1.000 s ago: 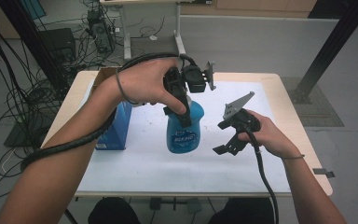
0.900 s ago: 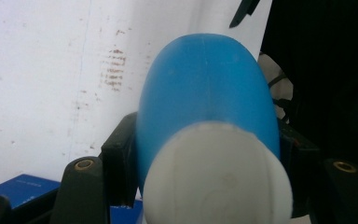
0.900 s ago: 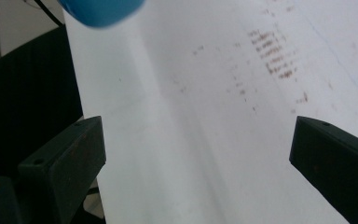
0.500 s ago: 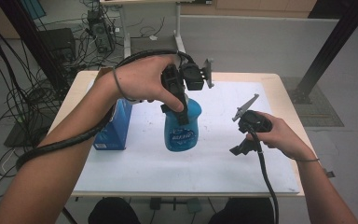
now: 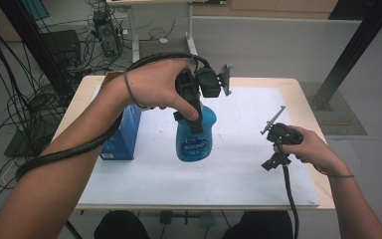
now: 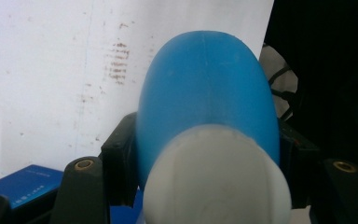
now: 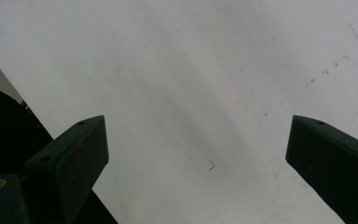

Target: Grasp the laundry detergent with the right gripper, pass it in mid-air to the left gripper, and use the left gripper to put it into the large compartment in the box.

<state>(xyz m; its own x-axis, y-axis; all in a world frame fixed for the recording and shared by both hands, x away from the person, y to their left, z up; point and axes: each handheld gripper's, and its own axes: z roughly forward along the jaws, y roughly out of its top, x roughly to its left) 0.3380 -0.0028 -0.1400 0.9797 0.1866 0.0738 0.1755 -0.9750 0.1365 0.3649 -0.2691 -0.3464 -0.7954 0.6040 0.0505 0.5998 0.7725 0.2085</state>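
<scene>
The left gripper has its fingers clamped on the blue spray bottle, beside a blue box; right of the bottle, the right gripper fingers are spread wide, holding nothing, above the desk.

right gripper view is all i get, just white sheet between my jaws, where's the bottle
Observer: The blue bottle is held off the sheet, clamped in the left gripper.
Operator: anything else on the table
Observer: A blue box stands at the table's left side, beside the bottle.
Operator: and where's my gripper
Observer: The right gripper is at the table's right side, well apart from the bottle, jaws open and holding nothing.
</scene>
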